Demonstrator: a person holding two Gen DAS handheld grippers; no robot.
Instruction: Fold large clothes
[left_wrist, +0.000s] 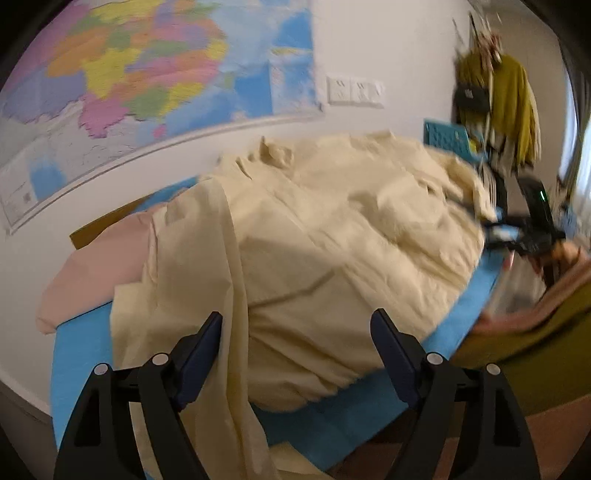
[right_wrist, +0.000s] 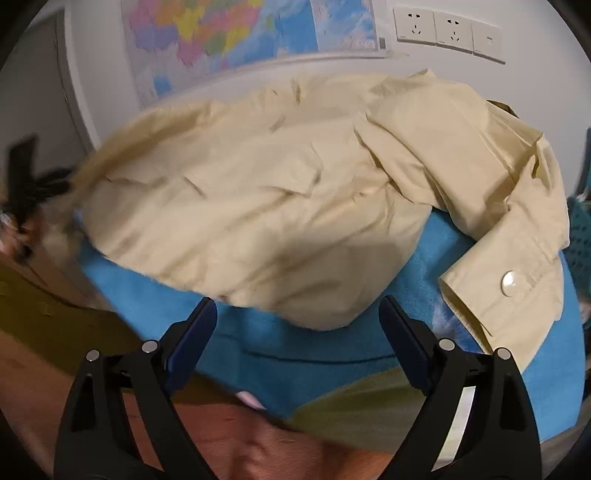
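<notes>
A large cream shirt (left_wrist: 332, 229) lies crumpled on a table under a blue cloth (left_wrist: 81, 350). My left gripper (left_wrist: 297, 319) hovers open over the shirt's near hem. A loose strip of the shirt hangs off the table edge beside the left finger (left_wrist: 203, 343), and no pad presses on it. In the right wrist view the shirt (right_wrist: 240, 206) spreads across the blue cloth (right_wrist: 332, 354), its buttoned cuff (right_wrist: 509, 283) at the right. My right gripper (right_wrist: 297, 306) is open just short of the hem, with nothing between its fingers. Each view shows the other gripper only as a blur: the right gripper (left_wrist: 517, 229), the left gripper (right_wrist: 26, 184).
A pink garment (left_wrist: 92, 269) lies at the table's left end, against the wall. A coloured map (left_wrist: 147, 74) and wall sockets (right_wrist: 447, 29) are behind. A teal basket (left_wrist: 447, 136) and hanging mustard clothes (left_wrist: 509, 110) stand at the far right. Wooden floor (right_wrist: 240, 443) shows below the table edge.
</notes>
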